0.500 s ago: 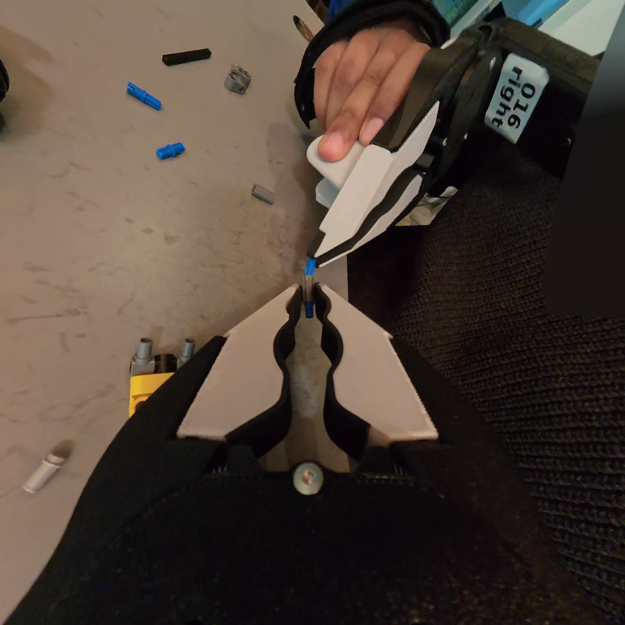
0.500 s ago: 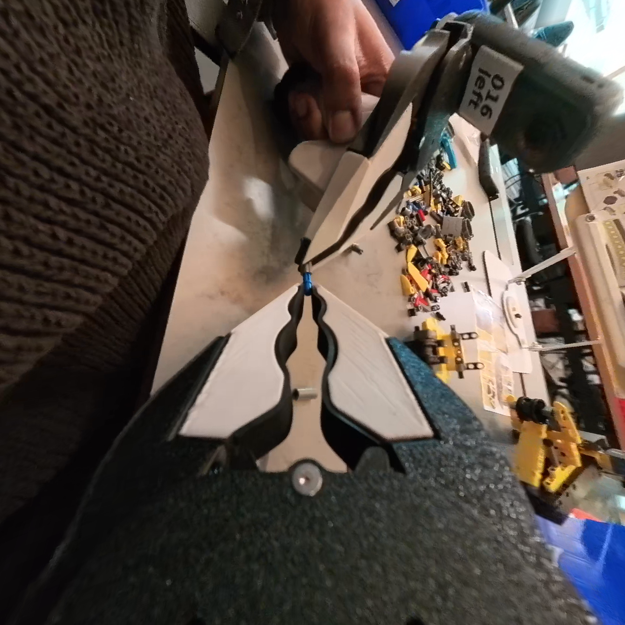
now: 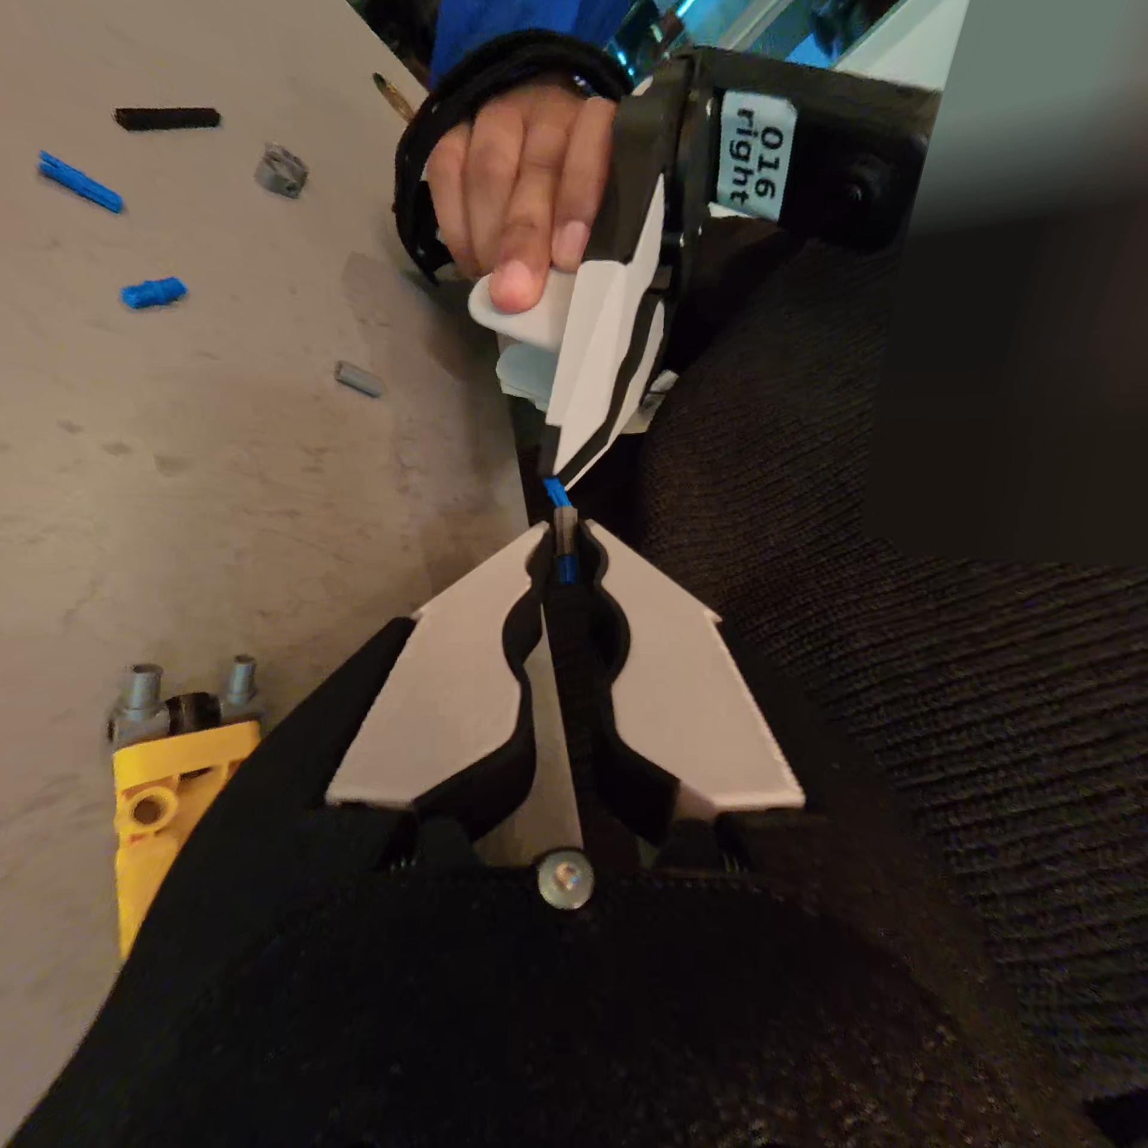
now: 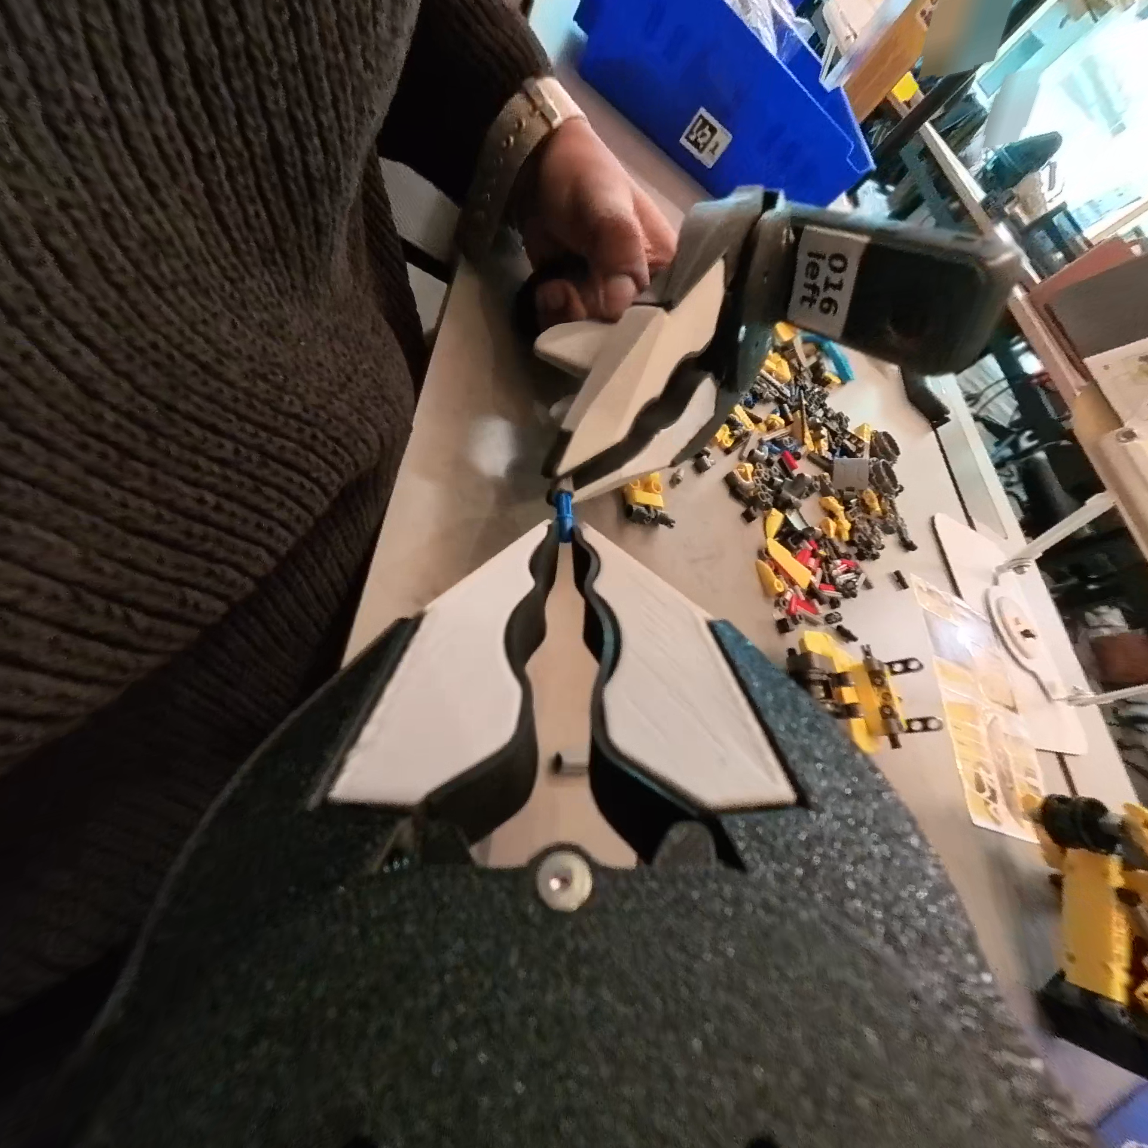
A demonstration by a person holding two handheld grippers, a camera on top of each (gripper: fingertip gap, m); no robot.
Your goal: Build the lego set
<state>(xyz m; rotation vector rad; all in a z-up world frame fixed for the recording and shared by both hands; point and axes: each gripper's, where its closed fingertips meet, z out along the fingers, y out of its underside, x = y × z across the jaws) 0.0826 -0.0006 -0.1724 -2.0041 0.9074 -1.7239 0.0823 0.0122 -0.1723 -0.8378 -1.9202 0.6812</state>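
A small grey sleeve [image 3: 565, 528] with a blue pin [image 3: 555, 492] running through it hangs in the air off the table edge [image 3: 435, 435], in front of a dark knitted sweater [image 3: 870, 559]. Both look like light, stiff, smooth plastic, apt to twist or slip, so a hold across the short body suits them best. The left gripper [image 3: 564, 535] has its fingers pinched narrowly on the sleeve; the right gripper [image 4: 564, 531] nips the pin's other end, tips nearly together. Loose blue pins [image 3: 152, 292] lie on the table. Against the earlier frame, both grippers have swung off the table edge and tilted.
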